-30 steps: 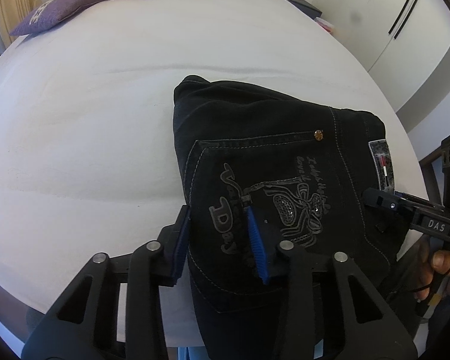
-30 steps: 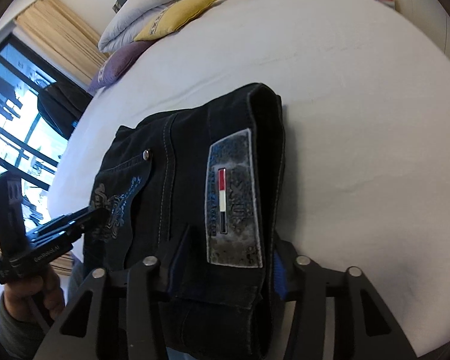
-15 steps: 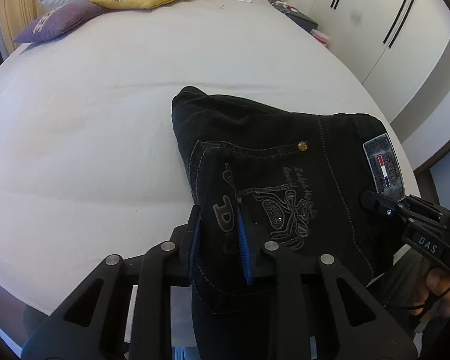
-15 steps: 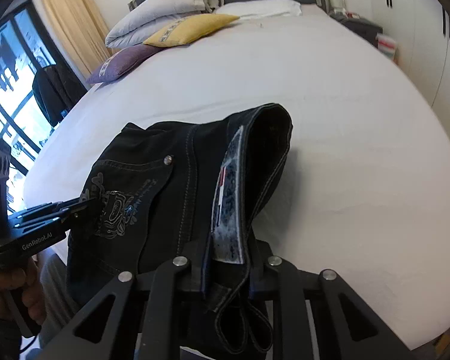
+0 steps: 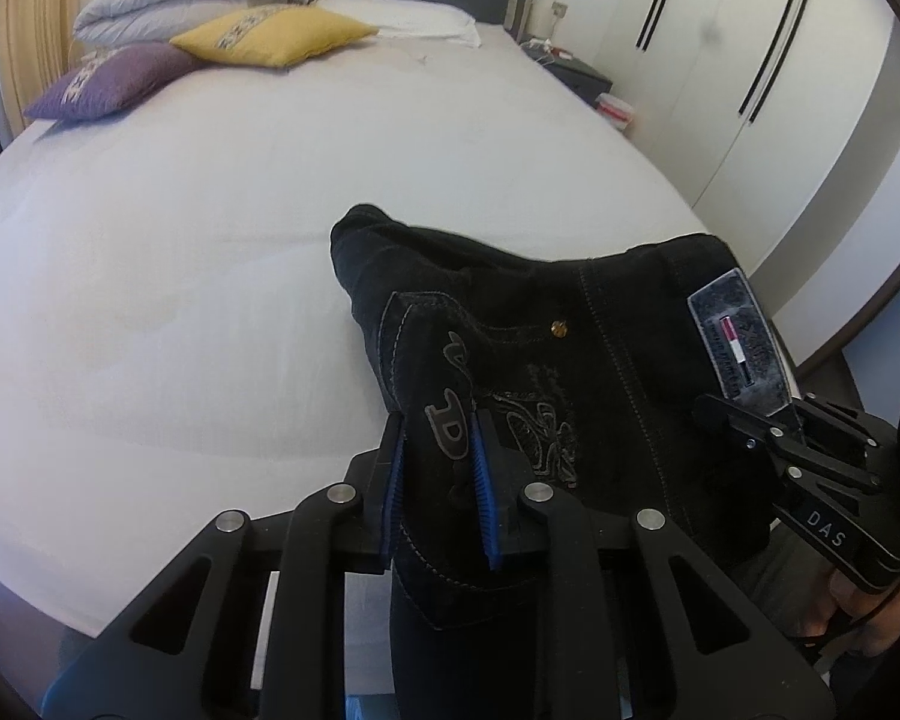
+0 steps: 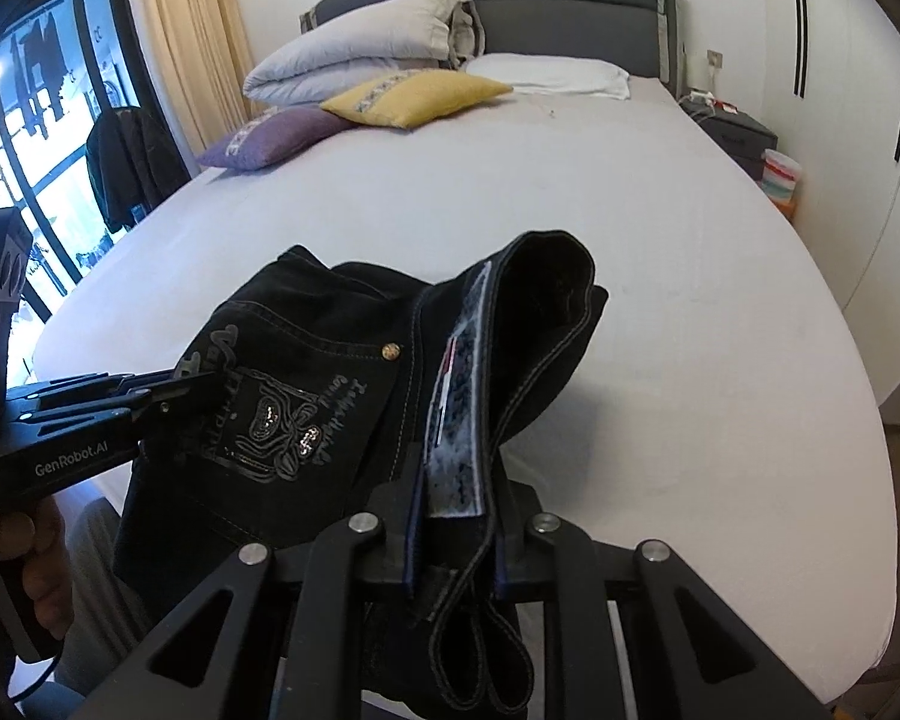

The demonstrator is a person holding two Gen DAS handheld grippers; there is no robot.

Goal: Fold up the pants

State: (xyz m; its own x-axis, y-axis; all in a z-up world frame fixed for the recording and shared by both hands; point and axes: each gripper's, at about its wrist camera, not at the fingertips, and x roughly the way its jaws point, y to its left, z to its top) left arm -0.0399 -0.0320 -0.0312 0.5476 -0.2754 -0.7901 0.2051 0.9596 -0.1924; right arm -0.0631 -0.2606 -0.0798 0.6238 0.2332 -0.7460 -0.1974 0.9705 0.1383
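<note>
While the folded black pants [image 5: 570, 372] are hanging over the near edge of the bed [image 5: 210, 276], both grippers are pinching them. Item one: the left gripper [image 5: 438, 480], its blue pads clamping a fold of the back pocket with the embroidered design. Item two: the right gripper [image 6: 456, 516], its jaws pressing on the waistband at the grey brand patch [image 6: 456, 420] (a belt loop is dangling below the pads). The pants' far corner is lying toward the middle of the bed, the near part is lifting off the bed's edge. Item three: a yellow cushion [image 6: 414, 93] and a purple cushion [image 6: 276, 135] are sitting at the head of the bed, beside stacked pale pillows [image 6: 360, 60]. A white wardrobe [image 5: 750, 90] is standing to the right of the bed.
</note>
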